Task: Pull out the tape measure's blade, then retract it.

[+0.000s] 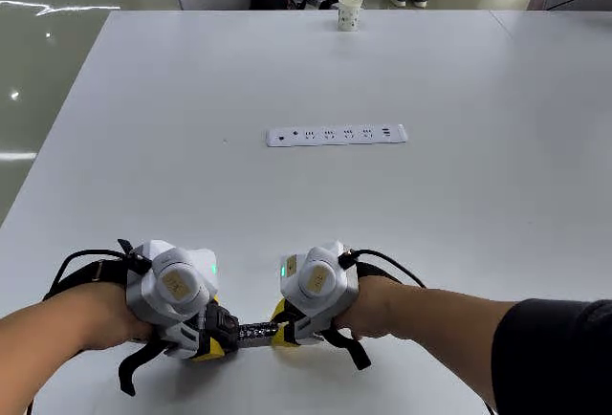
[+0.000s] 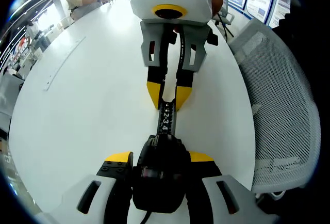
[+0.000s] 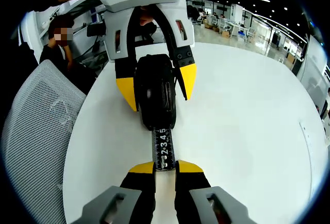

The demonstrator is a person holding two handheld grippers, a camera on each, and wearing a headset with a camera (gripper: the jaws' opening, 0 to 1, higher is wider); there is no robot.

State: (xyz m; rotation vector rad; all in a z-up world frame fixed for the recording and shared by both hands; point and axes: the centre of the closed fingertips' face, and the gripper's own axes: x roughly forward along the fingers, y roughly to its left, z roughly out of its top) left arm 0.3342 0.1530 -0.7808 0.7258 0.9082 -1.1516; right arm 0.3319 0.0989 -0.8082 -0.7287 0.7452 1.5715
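- Near the middle of the table's (image 1: pixel 459 195) near edge, the tape measure (image 2: pixel 160 182) sits low over the white top between the two grippers; whether it touches the top cannot be told.
- The left gripper (image 2: pixel 160 158) has its jaws closed on the black case, one yellow-tipped finger against each broad side.
- The right gripper (image 3: pixel 165 168) has its jaws pinched shut on the free end of the blade (image 3: pixel 163 146), right at the tip.
- A short length of blade shows between them, with only the first few numbers readable, so the pull looks barely begun and the retract is not yet done.
- The case looks hard, compact and fairly smooth. It likely suits a firm squeeze across its broad sides, as the left gripper has it, since a hold near the rim could let it twist.
- The blade is thin, springy metal. It is stiff along its length, likely to kink if bent sideways, and probably slick under the pads, so the very end is the sensible place to take it.
- The spring inside will probably tug the blade back, and a loose pinch may let it snap home.
- Farther up the table, well apart from the work, lie a power strip (image 1: pixel 337 135) and, at the far edge, a paper cup (image 1: pixel 350 11).
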